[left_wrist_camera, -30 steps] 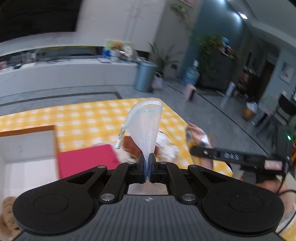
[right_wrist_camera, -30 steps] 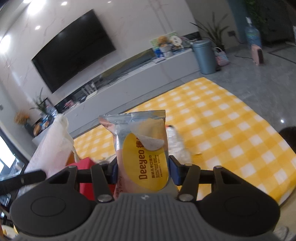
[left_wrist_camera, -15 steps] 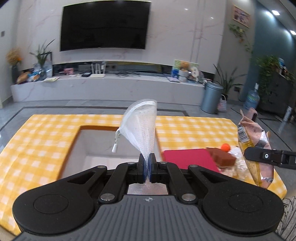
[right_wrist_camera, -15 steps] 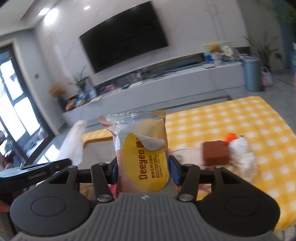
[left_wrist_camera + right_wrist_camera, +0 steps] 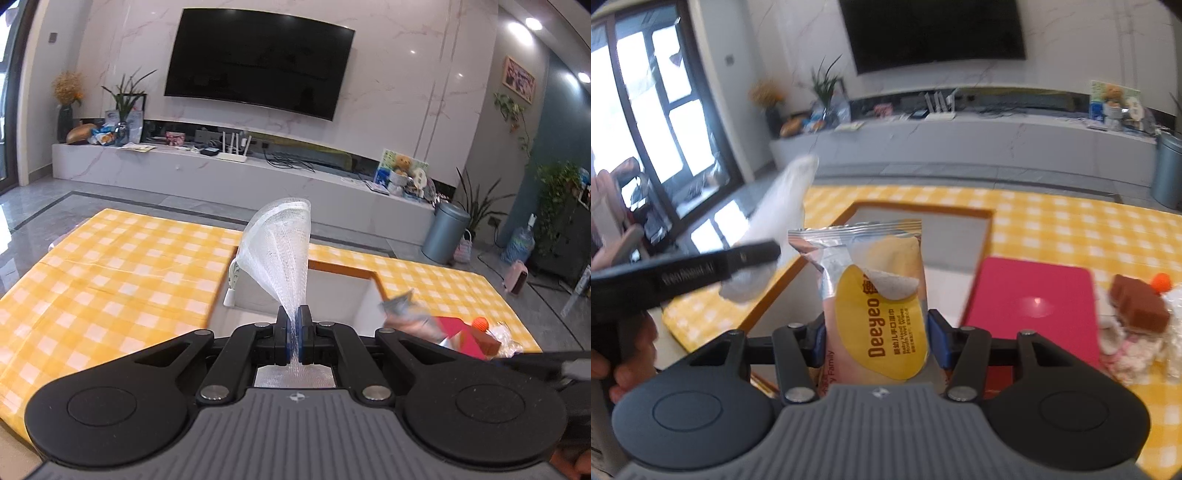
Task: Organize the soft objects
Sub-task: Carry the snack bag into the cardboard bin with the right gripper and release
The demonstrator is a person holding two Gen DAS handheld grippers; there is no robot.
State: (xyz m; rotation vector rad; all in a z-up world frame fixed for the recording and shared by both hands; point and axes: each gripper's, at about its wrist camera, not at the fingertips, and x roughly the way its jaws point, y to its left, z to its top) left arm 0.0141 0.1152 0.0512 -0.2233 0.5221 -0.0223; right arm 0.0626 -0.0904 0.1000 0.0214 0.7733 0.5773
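My left gripper (image 5: 294,325) is shut on a white mesh bag (image 5: 280,251) that stands up from its jaws, above the near edge of a wood-rimmed box (image 5: 343,291). My right gripper (image 5: 875,328) is shut on a yellow and pink wet-wipes packet (image 5: 877,306), held upright over the near side of the same box (image 5: 960,229). The left gripper with the mesh bag (image 5: 775,210) shows at the left of the right wrist view. The packet's top (image 5: 402,314) shows blurred in the left wrist view.
The box lies on a table with a yellow checked cloth (image 5: 122,280). A red lid (image 5: 1034,302) lies at the box's right. Beyond it are a brown block (image 5: 1137,306), an orange ball (image 5: 1161,280) and crinkled white items (image 5: 1137,354).
Both grippers have swung left with their loads: the box, which was at the left edge of the left wrist view, now lies straight ahead. The piled items have slid to the right in both views.
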